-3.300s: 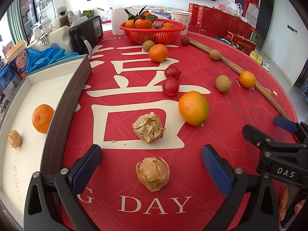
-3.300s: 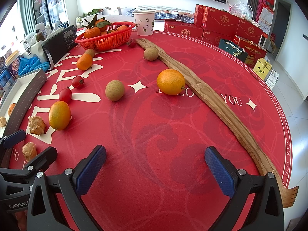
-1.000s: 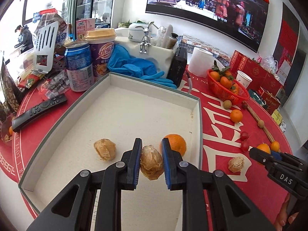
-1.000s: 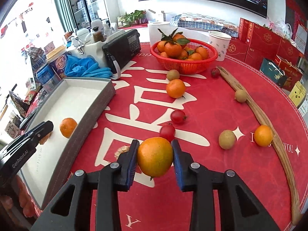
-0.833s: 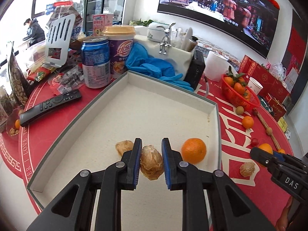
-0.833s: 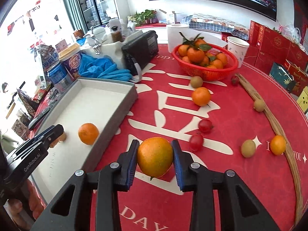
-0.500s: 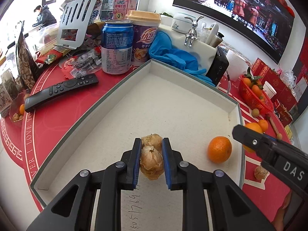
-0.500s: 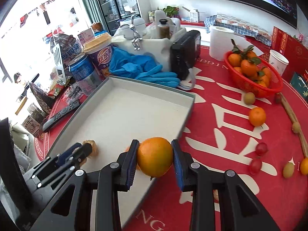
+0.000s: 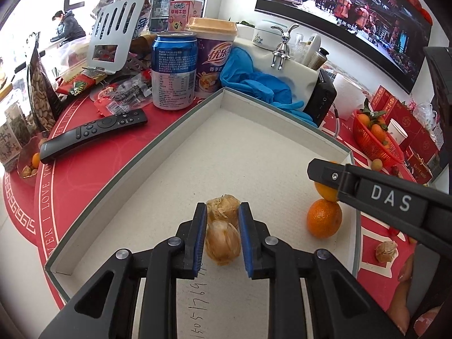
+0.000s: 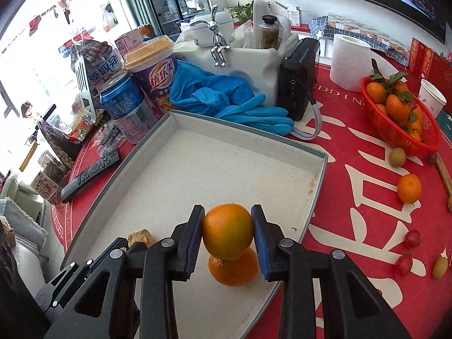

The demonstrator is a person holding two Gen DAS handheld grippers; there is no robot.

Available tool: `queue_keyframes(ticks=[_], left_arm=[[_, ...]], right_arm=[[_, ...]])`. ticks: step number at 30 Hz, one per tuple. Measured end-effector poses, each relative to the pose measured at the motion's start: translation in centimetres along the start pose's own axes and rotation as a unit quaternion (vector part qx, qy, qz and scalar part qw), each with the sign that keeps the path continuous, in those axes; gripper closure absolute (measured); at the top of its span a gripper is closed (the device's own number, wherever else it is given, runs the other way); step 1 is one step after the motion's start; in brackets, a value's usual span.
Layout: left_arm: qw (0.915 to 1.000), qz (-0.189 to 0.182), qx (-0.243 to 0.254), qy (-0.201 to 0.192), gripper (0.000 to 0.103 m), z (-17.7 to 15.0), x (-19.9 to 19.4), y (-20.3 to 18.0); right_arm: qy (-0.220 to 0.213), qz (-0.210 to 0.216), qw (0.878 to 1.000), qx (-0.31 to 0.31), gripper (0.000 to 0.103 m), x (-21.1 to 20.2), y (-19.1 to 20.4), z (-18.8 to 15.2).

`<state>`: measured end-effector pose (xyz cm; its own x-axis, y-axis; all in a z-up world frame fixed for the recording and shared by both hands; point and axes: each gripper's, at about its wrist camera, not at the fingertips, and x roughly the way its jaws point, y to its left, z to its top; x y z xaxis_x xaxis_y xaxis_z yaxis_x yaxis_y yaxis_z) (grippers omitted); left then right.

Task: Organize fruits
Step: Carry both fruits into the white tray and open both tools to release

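Right wrist: tangerine [image 10: 233, 268] in tray [image 10: 296, 146] directly beneath held orange [image 10: 227, 230].

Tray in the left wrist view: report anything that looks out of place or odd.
Nothing is spilled or damaged. The grey tray holds a papery husked fruit and a mandarin. One oddity is handwritten digits scrawled on its floor. The left hand-held gripper is opening around a second husked fruit.
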<state>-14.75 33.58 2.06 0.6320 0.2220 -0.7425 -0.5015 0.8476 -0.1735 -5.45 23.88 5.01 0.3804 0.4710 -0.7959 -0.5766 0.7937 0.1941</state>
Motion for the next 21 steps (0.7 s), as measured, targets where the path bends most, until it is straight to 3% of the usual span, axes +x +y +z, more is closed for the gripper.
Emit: queue_keyframes(ticks=[1,3,5,6,7,11,12,16,21], left_arm=[[1.0,0.003,-0.001,0.0,0.069,0.0,0.0,0.0],[1.0,0.004,-0.005,-0.001,0.046,0.0,-0.1,0.0],[0.9999,0.006,-0.011,-0.011,0.035,0.0,-0.5,0.2],[0.9998,0.009,-0.011,-0.017,0.03,0.0,-0.7,0.1],[0.9996,0.011,-0.011,-0.022,0.024,0.0,-0.9,0.1],[0.9993,0.004,-0.009,-0.037,0.022,0.0,-1.6,-0.3],[0.9992,-0.001,-0.007,-0.039,0.021,0.0,-1.7,-0.4],[0.9984,-0.038,0.005,-0.041,0.021,-0.2,-2.3,-1.6],[0.9922,-0.087,0.071,-0.055,0.021,-1.1,-4.0,-5.4]], right_arm=[[-0.001,0.002,1.0,0.001,0.068,-0.1,-0.1,0.1],[0.001,0.013,1.0,0.005,0.067,-0.3,-0.2,0.3],[-0.001,0.021,1.0,0.014,0.044,-0.5,-0.5,0.5],[-0.008,0.023,1.0,0.019,0.016,-0.8,-0.6,0.6],[-0.019,0.023,0.999,0.024,0.005,-1.3,-0.8,0.6],[-0.033,0.019,0.999,0.038,0.005,-3.0,-1.9,0.9],[-0.03,0.016,0.998,0.044,0.001,-3.2,-2.4,0.9],[-0.04,0.003,0.997,0.066,0.0,-4.8,-4.7,0.1],[-0.053,-0.036,0.99,0.127,0.0,-7.9,-9.6,-2.0]])
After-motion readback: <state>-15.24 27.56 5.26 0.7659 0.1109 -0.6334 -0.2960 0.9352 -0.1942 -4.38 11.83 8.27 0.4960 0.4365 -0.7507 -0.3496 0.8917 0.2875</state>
